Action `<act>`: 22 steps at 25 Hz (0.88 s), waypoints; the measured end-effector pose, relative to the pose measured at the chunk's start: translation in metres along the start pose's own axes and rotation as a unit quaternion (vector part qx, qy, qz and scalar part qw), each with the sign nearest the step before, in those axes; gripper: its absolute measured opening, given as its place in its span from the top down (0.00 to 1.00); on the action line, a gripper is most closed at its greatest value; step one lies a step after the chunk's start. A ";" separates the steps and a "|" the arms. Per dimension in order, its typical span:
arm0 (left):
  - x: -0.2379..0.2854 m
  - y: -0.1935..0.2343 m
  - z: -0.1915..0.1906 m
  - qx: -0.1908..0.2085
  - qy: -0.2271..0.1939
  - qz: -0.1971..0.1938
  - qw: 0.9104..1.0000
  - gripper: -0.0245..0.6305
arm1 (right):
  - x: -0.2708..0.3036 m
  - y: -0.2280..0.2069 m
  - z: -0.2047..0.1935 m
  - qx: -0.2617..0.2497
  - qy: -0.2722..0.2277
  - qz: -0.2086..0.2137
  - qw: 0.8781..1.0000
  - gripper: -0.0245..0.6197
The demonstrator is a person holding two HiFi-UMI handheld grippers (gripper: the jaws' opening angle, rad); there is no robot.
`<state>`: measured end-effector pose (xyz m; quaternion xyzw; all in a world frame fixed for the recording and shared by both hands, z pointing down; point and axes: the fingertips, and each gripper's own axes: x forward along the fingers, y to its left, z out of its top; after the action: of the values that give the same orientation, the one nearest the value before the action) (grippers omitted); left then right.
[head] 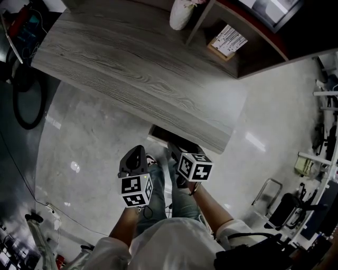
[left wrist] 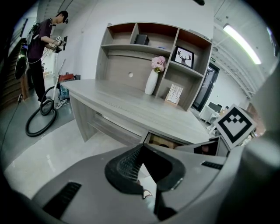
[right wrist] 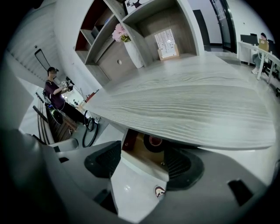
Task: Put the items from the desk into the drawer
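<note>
The drawer [right wrist: 139,154] stands pulled open under the desk's near edge, dead ahead at 12 o'clock of the right gripper [right wrist: 142,169]. That gripper's fingers are spread, with only floor and the drawer front between them. The left gripper [left wrist: 148,169] is likewise released and holds nothing. Inside the drawer lies a dark roll [right wrist: 154,142] with a red core, probably tape: light, stiff, apt to roll. The desk [head: 132,68] top looks bare apart from a white vase [head: 182,13] at 12 o'clock and a framed card [head: 228,41] at 1 o'clock in the shelf unit, both far back. The drawer should be rigid and slide easily. The top edge of its front panel seems the place to press or pinch.
</note>
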<state>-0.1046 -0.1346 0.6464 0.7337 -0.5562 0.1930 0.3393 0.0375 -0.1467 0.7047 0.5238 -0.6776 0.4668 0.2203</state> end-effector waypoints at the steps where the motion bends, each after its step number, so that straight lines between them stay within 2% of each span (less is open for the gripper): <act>1: 0.000 0.001 0.000 0.000 0.000 0.000 1.000 0.97 | 0.000 -0.001 -0.001 0.003 0.001 -0.001 1.000 0.49; 4: 0.000 0.002 0.000 -0.002 -0.001 0.001 1.000 0.97 | 0.001 -0.003 -0.004 0.013 0.008 -0.006 1.000 0.51; 7: -0.001 0.004 -0.001 -0.003 0.000 0.002 1.000 0.96 | -0.001 -0.006 -0.007 0.011 0.013 -0.017 1.000 0.66; 9: -0.001 0.006 -0.001 -0.003 -0.001 0.002 1.000 0.97 | -0.003 -0.007 -0.008 0.010 0.016 -0.027 0.999 0.81; 11: -0.001 0.007 0.000 -0.004 -0.002 0.003 1.000 0.96 | -0.005 -0.008 -0.008 0.010 0.016 -0.034 0.999 0.89; 15: -0.002 0.008 0.003 -0.003 -0.004 0.002 1.000 0.97 | -0.008 -0.006 -0.007 0.013 0.014 -0.034 0.999 0.94; 22: -0.007 0.003 0.016 0.003 -0.016 -0.003 1.000 0.97 | -0.019 0.001 -0.006 -0.003 0.017 -0.032 0.999 0.96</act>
<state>-0.1112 -0.1416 0.6318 0.7396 -0.5586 0.1813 0.3287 0.0423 -0.1317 0.6924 0.5366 -0.6582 0.4663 0.2478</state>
